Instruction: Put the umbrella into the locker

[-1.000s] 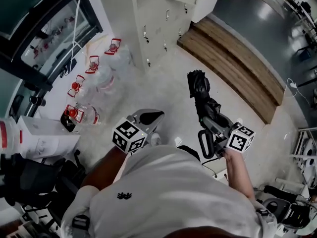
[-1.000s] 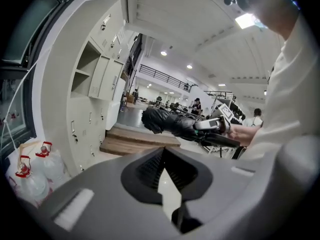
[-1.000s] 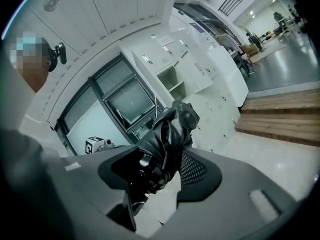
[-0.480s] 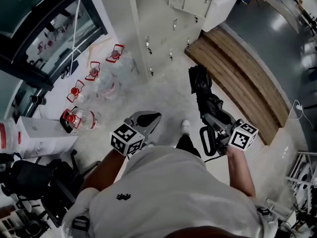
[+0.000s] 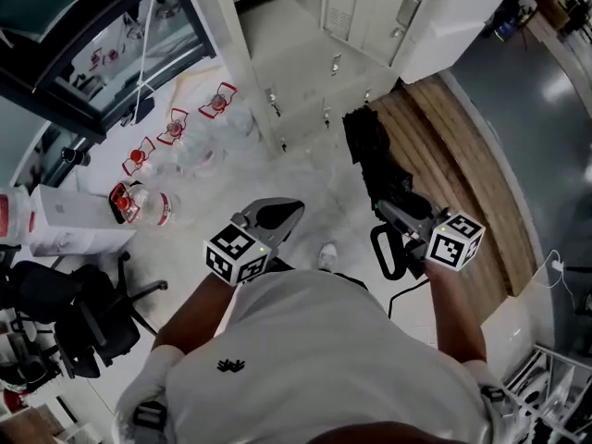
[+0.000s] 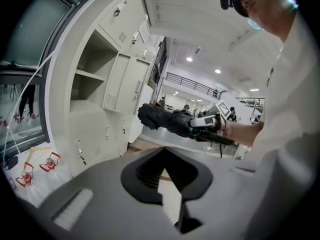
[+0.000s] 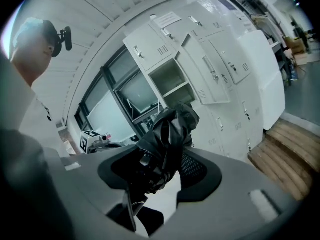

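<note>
A folded black umbrella (image 5: 373, 155) sticks forward out of my right gripper (image 5: 400, 213), which is shut on its handle end. In the right gripper view the umbrella (image 7: 169, 134) fills the gap between the jaws and points at the white lockers (image 7: 210, 69). One locker compartment (image 7: 171, 80) stands open with its door swung aside. My left gripper (image 5: 271, 218) is held level beside the right one, shut and holding nothing. From the left gripper view I see the umbrella (image 6: 165, 119) to the right and the open locker shelves (image 6: 90, 89) to the left.
Several clear water jugs with red caps (image 5: 180, 141) lie on the floor at the left, next to a white box (image 5: 74, 220). A wooden step (image 5: 462, 169) runs along the right. A black office chair (image 5: 79, 317) stands at the lower left.
The person has walked toward the lockers, which now lie closer in the head view. Both grippers came along; the umbrella stays in the right one.
</note>
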